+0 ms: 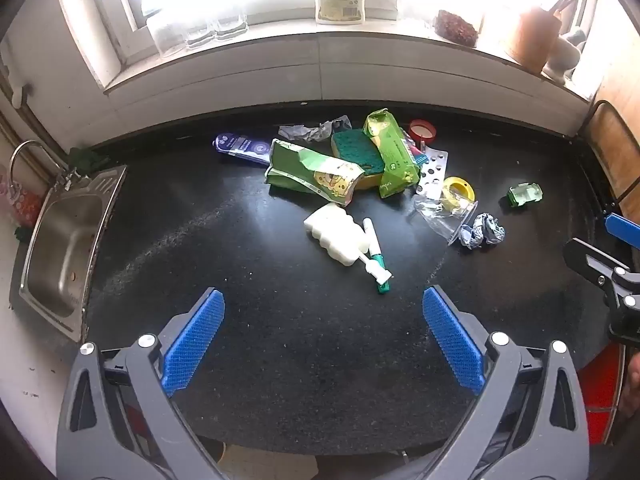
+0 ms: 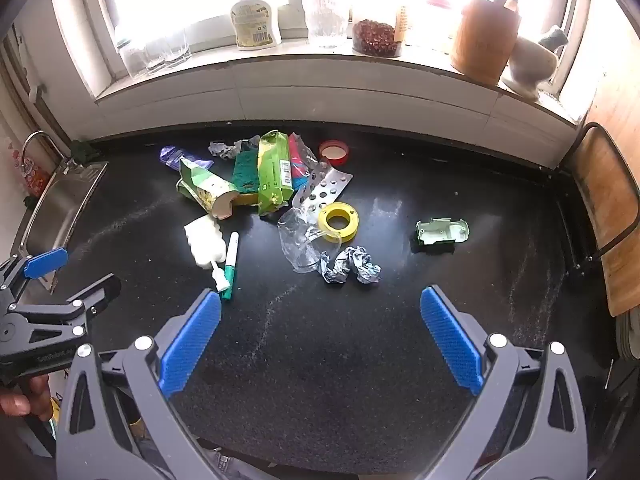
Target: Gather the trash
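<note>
Left claw point(image 1: 323, 338): held spread to its widest, nothing between the pads.
Right claw point(image 2: 320, 336): likewise wide and empty.
Trash: scattered mid-worktop point(image 2: 360, 360), far of both claws.
Crumpled wrapper point(image 2: 350, 265): nearest the right claw; judged light, soft, best pinched across its bulk.
Clear plastic point(image 2: 300, 240): likely flimsy, slippery.

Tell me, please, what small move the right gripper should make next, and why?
Probably ease the right gripper forward and down toward the crumpled foil wad. Its jaws stand wide open and empty, and the wad lies nearest ahead on the black counter, loose from the pile.
</note>
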A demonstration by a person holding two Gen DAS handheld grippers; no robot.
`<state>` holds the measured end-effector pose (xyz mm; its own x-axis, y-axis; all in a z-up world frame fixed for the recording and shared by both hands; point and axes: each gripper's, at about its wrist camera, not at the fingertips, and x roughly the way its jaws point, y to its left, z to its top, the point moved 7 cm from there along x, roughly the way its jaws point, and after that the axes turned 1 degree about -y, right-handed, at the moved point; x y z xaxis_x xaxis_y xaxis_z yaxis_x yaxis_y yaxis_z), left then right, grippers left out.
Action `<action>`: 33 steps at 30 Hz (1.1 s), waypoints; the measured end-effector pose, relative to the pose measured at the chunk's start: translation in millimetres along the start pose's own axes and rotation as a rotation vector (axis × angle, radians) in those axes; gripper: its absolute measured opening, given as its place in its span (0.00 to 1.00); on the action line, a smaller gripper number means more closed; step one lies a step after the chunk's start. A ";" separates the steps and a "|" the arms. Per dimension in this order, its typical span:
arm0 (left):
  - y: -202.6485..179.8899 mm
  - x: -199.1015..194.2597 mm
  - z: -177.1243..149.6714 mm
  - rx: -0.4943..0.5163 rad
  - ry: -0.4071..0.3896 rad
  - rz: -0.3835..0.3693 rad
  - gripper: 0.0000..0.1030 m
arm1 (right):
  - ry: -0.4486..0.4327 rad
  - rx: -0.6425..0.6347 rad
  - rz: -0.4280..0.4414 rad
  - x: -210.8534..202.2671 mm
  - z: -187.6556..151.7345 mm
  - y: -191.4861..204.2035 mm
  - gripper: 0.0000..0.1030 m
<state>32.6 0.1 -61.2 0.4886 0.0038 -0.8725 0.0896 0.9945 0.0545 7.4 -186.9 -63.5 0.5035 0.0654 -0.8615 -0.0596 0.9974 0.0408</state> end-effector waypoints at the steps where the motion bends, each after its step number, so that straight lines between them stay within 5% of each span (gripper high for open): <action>1: -0.1 0.0 -0.2 -0.001 0.000 -0.002 0.94 | 0.002 0.000 -0.001 -0.1 -0.4 0.0 0.94; 33: 3.0 -11.8 -9.3 -0.033 -0.001 -0.009 0.94 | 0.000 0.003 -0.002 -10.0 -16.1 -6.2 0.94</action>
<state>19.1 4.0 -55.2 0.4884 -0.0047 -0.8726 0.0647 0.9974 0.0308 -11.2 -194.1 -63.3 0.5040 0.0635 -0.8614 -0.0564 0.9976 0.0405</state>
